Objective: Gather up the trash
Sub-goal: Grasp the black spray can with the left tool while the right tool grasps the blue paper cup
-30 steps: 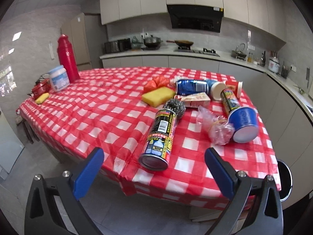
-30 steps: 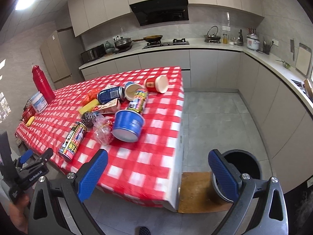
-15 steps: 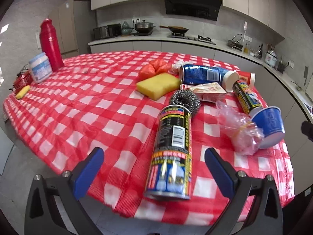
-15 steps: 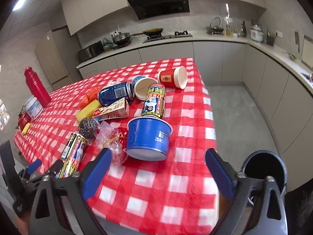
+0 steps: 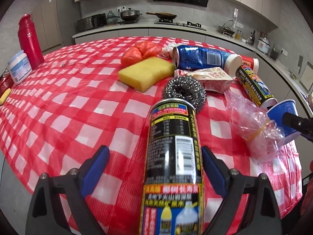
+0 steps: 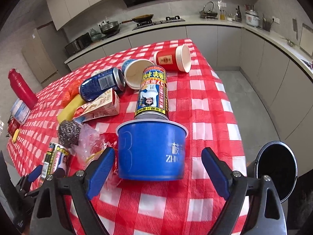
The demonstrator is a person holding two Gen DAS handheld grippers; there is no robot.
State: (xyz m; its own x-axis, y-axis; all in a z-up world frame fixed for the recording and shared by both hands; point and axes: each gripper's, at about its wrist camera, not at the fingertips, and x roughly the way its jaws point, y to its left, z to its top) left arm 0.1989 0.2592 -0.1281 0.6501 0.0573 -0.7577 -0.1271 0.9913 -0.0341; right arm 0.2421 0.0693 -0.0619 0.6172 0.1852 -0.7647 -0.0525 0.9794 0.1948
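Both grippers advanced: left fingers (image 5: pixel 96 162) closing around black can (image 5: pixel 174 164); right fingers (image 6: pixel 100 168) open, straddling blue cup (image 6: pixel 151 150).

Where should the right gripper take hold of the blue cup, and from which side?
Grip the blue cup across its side wall, coming from its closed base end. It lies on its side, base toward the right gripper, whose open jaws already flank it without touching.

Red thermos (image 5: pixel 29 39), white jar (image 5: pixel 19 69)
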